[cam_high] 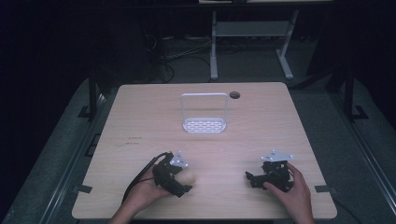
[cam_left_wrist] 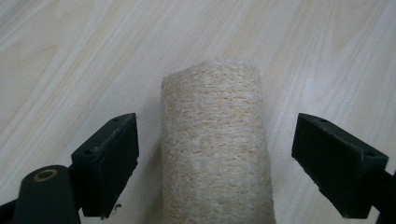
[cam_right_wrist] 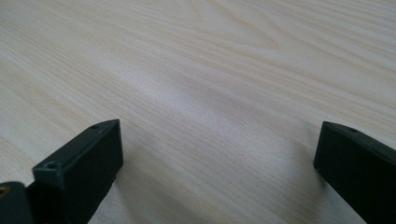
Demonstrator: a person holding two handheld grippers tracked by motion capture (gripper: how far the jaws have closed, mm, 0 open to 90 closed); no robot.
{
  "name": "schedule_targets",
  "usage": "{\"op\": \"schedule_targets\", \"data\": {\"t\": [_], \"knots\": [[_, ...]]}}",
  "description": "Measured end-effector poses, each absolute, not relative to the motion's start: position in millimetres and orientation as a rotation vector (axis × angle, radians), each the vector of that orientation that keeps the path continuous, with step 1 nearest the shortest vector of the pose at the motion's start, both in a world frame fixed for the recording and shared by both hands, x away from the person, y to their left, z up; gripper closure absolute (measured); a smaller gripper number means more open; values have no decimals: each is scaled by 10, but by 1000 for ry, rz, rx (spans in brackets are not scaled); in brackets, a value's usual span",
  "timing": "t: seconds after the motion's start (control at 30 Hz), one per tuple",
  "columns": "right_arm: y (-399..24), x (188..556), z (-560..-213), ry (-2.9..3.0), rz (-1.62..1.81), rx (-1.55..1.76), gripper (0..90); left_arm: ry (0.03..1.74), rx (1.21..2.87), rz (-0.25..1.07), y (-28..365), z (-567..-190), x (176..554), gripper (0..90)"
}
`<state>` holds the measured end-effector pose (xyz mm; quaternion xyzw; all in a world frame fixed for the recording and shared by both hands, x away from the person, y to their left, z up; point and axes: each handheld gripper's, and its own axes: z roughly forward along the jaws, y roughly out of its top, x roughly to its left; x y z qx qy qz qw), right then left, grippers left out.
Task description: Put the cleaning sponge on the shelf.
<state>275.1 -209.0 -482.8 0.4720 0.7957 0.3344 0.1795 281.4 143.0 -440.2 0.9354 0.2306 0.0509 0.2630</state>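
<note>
My left gripper (cam_high: 183, 179) sits in the lower left of the high view, low over the wooden table (cam_high: 140, 116), and its jaws stand wide apart. In the left gripper view the loofah sponge (cam_left_wrist: 215, 144), a pale, fibrous roll, lies on the wood between those jaws, running from the bottom edge of the frame up to the middle; there is a gap of bare table on each side of it, so neither jaw touches it. In the high view the sponge shows as a small pale lump just right of the gripper, in the lower middle of the frame.

My right gripper (cam_high: 254, 179) rests in the lower right of the high view, well apart from the sponge. Its jaws are also spread wide, with bare wood grain between them in the right gripper view.

A white wire rack (cam_high: 204, 113) stands upright at upper centre of the table.
</note>
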Motion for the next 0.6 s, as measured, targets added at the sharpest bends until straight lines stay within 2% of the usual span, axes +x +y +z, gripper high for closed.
{"op": "schedule_targets", "data": {"t": [0.23, 0.6], "knots": [[-2091, 2751, -4828, 2250, 944, 1332, 9, 646, 2567, 145, 1405, -4421, 2834, 155], [-2090, 2751, -4828, 2249, 945, 1334, 9, 648, 2571, 135, 1425, -4407, 2837, 302]]}}
